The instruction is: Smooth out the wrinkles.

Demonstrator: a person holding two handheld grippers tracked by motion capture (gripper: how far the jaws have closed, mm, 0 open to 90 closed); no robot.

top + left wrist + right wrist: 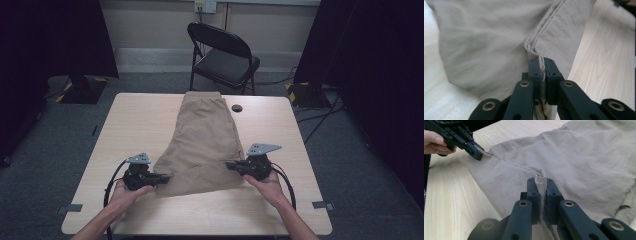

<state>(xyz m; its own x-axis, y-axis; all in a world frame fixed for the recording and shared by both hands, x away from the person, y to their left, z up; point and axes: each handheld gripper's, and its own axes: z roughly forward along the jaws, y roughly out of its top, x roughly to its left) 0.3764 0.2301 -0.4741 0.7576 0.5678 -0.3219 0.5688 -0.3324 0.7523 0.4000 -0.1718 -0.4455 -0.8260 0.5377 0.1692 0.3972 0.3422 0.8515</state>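
Near the front edge of the surface, the left gripper pinches the hem at one corner of the tan shorts, and the right gripper clamps the hem at the other corner. The shorts lie flat along the middle, waistband at the far edge.

Black left gripper, black right gripper, grey three-cornered plates, brass-ringed pivots, black cables
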